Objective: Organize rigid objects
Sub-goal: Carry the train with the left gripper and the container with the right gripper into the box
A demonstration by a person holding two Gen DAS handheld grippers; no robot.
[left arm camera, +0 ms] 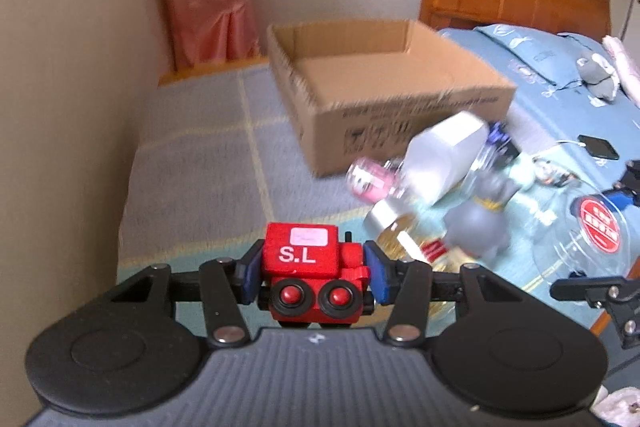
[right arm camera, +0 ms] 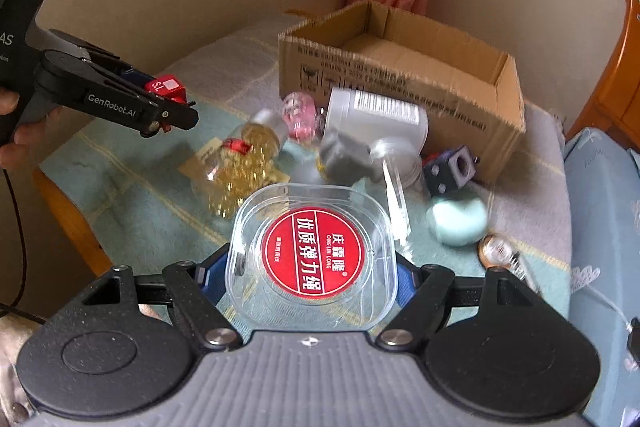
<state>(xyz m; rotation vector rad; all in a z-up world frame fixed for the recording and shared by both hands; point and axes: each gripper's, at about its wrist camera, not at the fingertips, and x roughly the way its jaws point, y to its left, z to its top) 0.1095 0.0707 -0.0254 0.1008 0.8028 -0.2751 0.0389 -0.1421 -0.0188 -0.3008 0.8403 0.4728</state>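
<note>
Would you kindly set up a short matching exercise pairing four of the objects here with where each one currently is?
Things:
1. red toy train
2. clear plastic case with the red label
3. cardboard box
4. mint green heart-shaped box

Places:
A. lying on the blanket near the right gripper
B. open-topped, behind the pile of objects
C. clamped in the left gripper
D. clamped in the right gripper

Pairs: 1-C, 2-D, 3-B, 4-A
</note>
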